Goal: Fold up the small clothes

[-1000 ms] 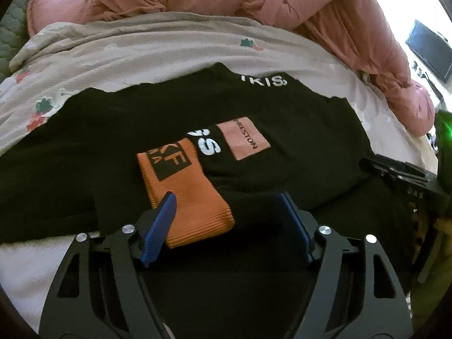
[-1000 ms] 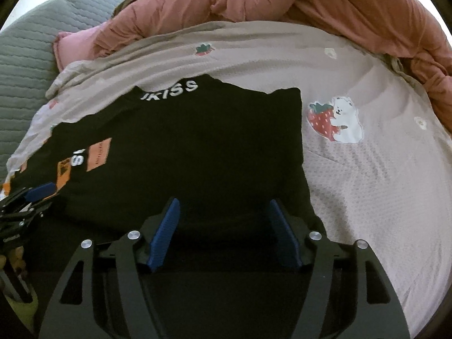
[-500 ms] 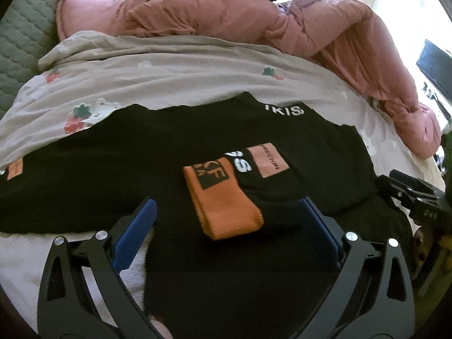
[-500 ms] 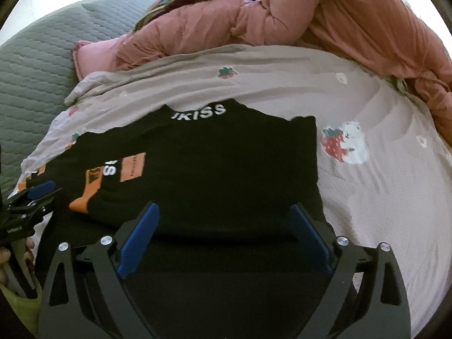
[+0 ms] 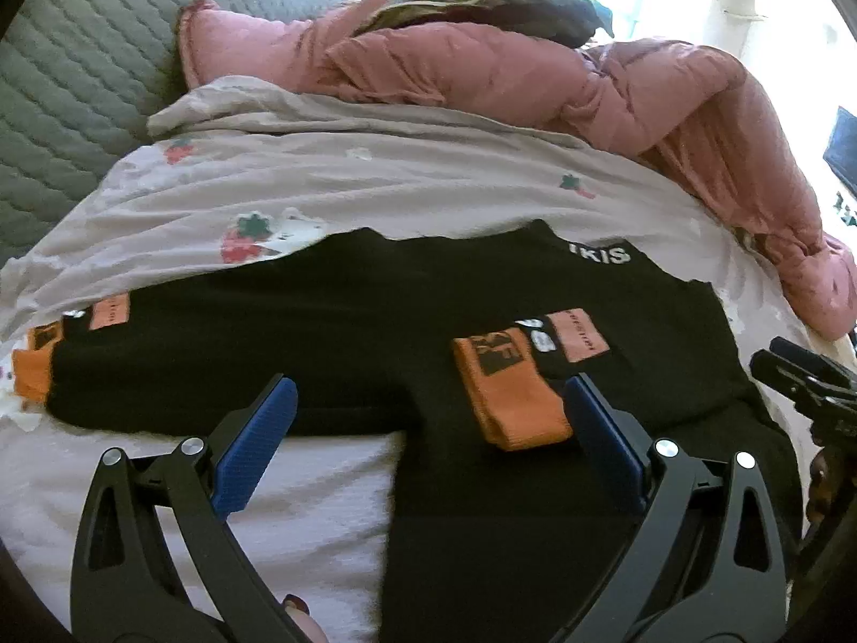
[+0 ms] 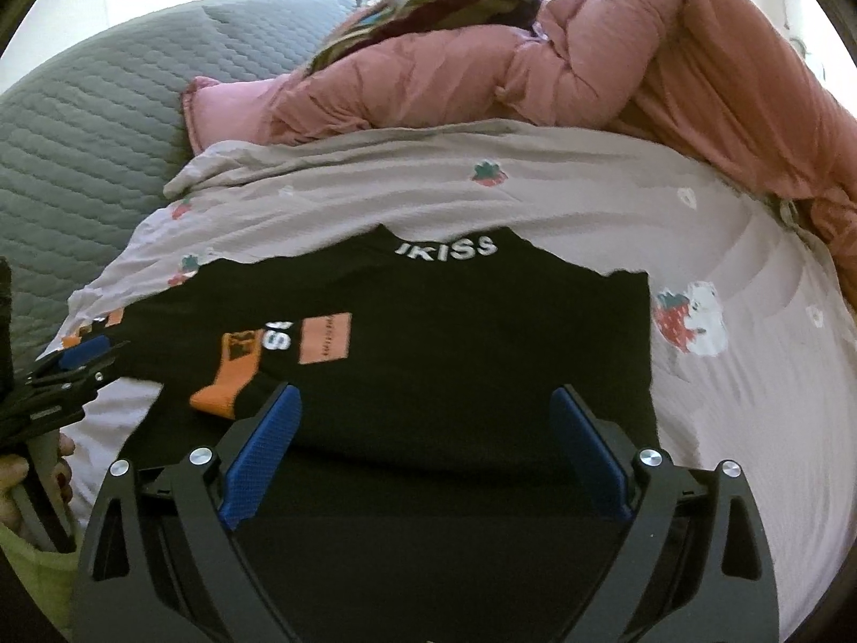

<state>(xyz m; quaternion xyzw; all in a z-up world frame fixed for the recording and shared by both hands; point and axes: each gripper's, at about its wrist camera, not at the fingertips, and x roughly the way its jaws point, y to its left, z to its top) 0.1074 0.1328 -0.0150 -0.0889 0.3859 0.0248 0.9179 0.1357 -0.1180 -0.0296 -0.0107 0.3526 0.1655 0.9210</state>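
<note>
Bedroom, strawberry-print bedsheet [image 5: 428,182], pink duvet [image 6: 616,59]

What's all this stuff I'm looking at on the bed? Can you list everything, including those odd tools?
black sweater: one, black with white lettering at the neck, spread flat on the sheet
orange cuffs: two; one folded onto the sweater's body, one at the far left sleeve end
bed sheet: one, pale pink-grey with strawberry prints, under the sweater
pink duvet: one, bunched along the back and right of the bed
grey quilted headboard: one, back left
dark patterned cloth: one, on top of the duvet
left claw: one, black with blue pads, open, nothing in it
right claw: one, same, open, nothing in it
hand: one, holding the left claw's handle
</note>
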